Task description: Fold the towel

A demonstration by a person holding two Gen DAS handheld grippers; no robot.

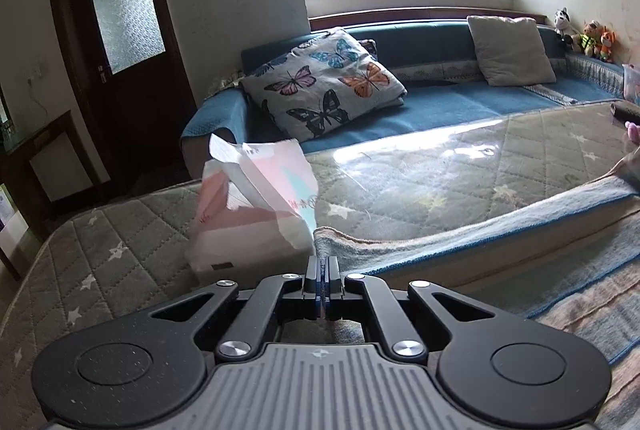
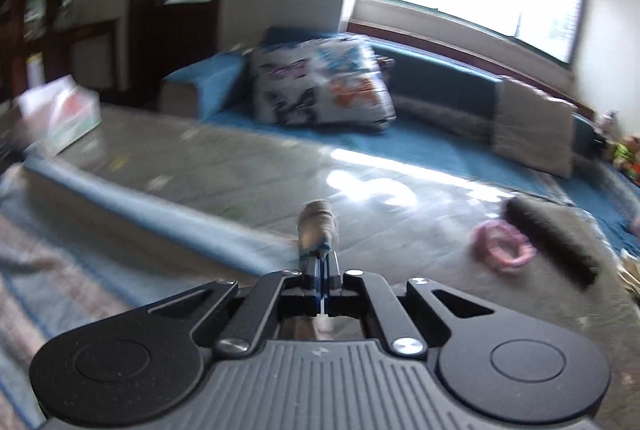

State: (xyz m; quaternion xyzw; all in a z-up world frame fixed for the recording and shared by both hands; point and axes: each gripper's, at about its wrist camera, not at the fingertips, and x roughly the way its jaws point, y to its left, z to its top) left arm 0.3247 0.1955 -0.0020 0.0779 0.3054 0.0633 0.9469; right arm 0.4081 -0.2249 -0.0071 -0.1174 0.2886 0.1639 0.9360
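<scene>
A striped towel [image 1: 500, 226] in blue, grey and beige lies across a quilted table top, with its far edge raised in a long fold. My left gripper [image 1: 322, 262] is shut on the towel's left corner, lifted just above the surface. In the right wrist view the same towel [image 2: 132, 213] runs off to the left as a blurred fold. My right gripper [image 2: 320, 258] is shut on its right corner, and a bunched tip of cloth pokes out beyond the fingers.
A pink and white tissue pack [image 1: 256, 205] stands just behind the left gripper. A pink ring [image 2: 502, 242] and a dark cylinder [image 2: 550, 242] lie on the table to the right. A blue sofa [image 1: 460, 105] with a butterfly cushion [image 1: 320, 85] lies beyond.
</scene>
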